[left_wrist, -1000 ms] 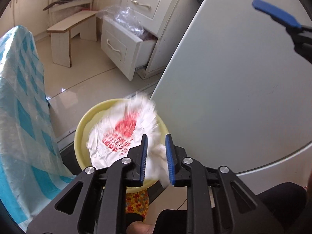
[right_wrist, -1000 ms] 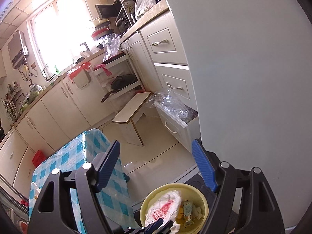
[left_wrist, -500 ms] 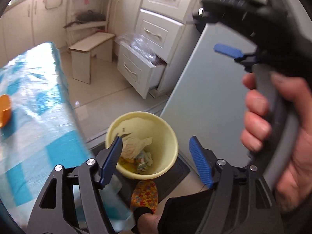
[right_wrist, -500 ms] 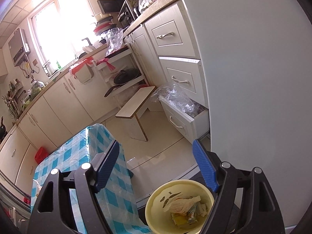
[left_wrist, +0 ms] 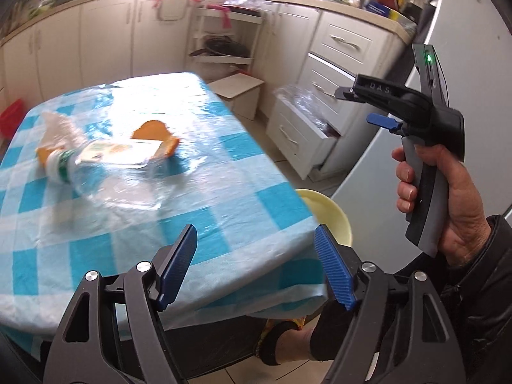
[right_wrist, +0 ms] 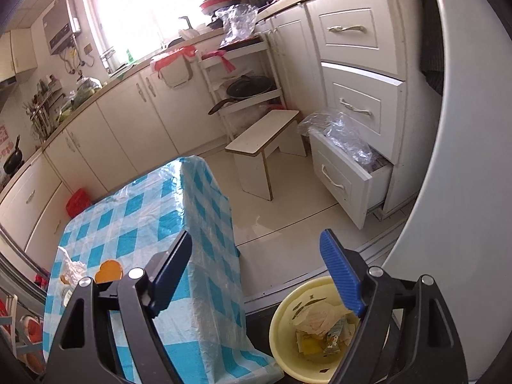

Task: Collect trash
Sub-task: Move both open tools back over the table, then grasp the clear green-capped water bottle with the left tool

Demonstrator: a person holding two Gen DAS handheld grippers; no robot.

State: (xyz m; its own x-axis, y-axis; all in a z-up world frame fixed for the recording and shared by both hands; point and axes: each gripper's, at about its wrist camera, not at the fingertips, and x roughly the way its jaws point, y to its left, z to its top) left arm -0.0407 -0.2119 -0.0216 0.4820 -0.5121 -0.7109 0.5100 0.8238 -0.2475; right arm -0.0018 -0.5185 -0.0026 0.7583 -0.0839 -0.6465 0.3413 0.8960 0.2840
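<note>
My left gripper [left_wrist: 256, 265] is open and empty over the near edge of the blue-checked table [left_wrist: 224, 192]. On the table lie a clear plastic bottle [left_wrist: 105, 163] with a green cap end and orange peel pieces [left_wrist: 153, 131]. A yellow bin [right_wrist: 288, 329] on the floor beside the table holds crumpled paper and wrappers [right_wrist: 320, 320]; its rim also shows in the left wrist view [left_wrist: 336, 214]. My right gripper [right_wrist: 256, 275] is open and empty above the bin and the table's corner. It appears in the left wrist view, held in a hand [left_wrist: 432, 166].
White kitchen cabinets line the back wall. An open drawer [right_wrist: 345, 179] holds clear plastic. A low white stool [right_wrist: 262, 144] stands on the tiled floor. A grey appliance wall [right_wrist: 464, 224] is on the right. The peel also shows in the right wrist view [right_wrist: 108, 270].
My left gripper let go of the white printed bag over the bin, opened, and swung left and up to face the table. The bag now lies in the bin.
</note>
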